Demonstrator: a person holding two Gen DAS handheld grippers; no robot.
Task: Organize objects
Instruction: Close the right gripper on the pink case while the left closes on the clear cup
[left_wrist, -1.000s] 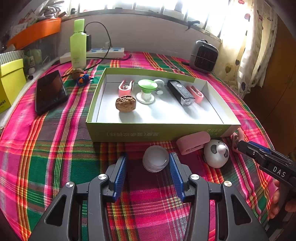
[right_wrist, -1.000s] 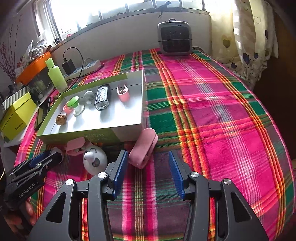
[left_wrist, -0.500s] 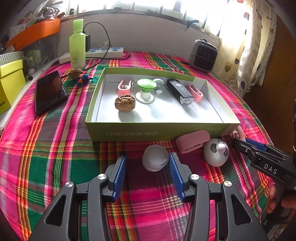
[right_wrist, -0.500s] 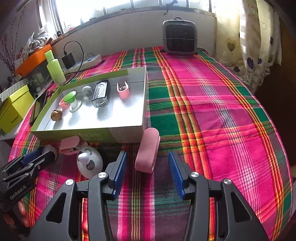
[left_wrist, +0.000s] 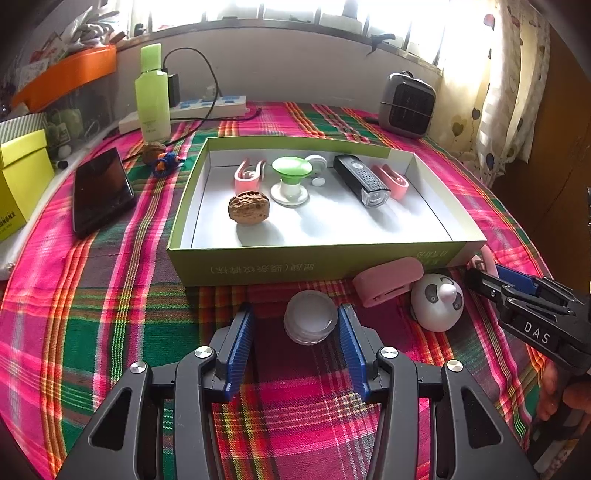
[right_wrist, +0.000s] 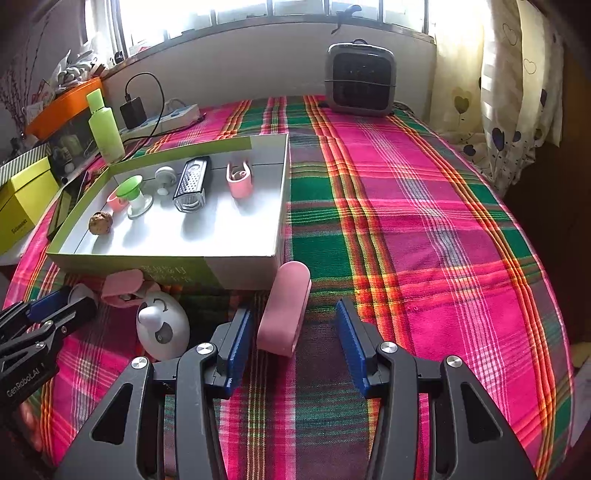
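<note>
A plaid-covered tabletop below a bright window. The right gripper has shifted so its spread jaws now flank the pink case (near the green box), ready to close. The left gripper, jaws spread, stays around the white cap.

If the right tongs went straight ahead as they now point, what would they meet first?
Most likely the pink case lying between the open right tongs, just short of the green box; depth is hard to judge.
</note>
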